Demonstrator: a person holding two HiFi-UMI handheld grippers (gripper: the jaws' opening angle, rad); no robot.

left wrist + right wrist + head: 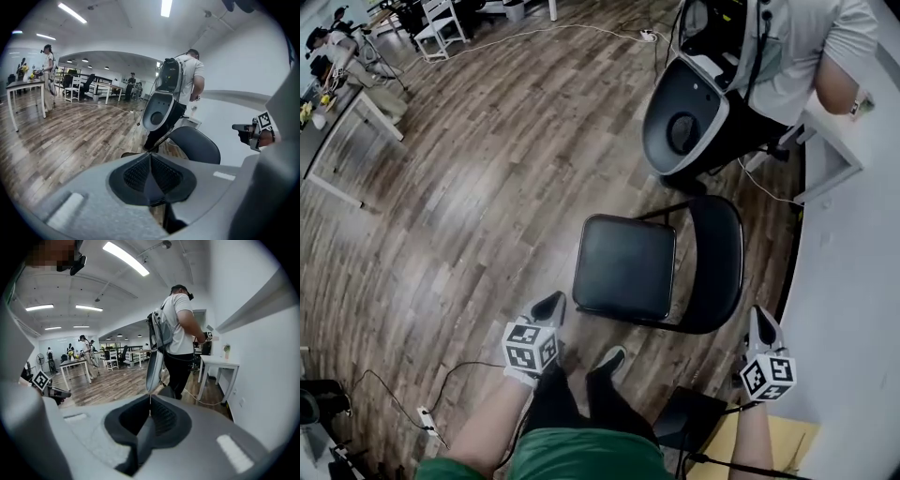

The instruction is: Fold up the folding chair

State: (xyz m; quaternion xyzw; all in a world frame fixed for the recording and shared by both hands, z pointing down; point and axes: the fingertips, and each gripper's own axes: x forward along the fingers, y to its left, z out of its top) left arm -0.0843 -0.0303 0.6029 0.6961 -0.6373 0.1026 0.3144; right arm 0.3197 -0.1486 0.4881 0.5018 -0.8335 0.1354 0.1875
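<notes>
on the wood floor [487,187] the black folding chair [623,265] stands open, seemingly padded.

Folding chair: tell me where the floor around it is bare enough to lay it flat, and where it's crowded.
Bare: the wide wood floor left of the folding chair, out to the table. Crowded: beyond the chair a standing person with a grey shell; on its right the white wall runs close; nearer, a black box.
</notes>
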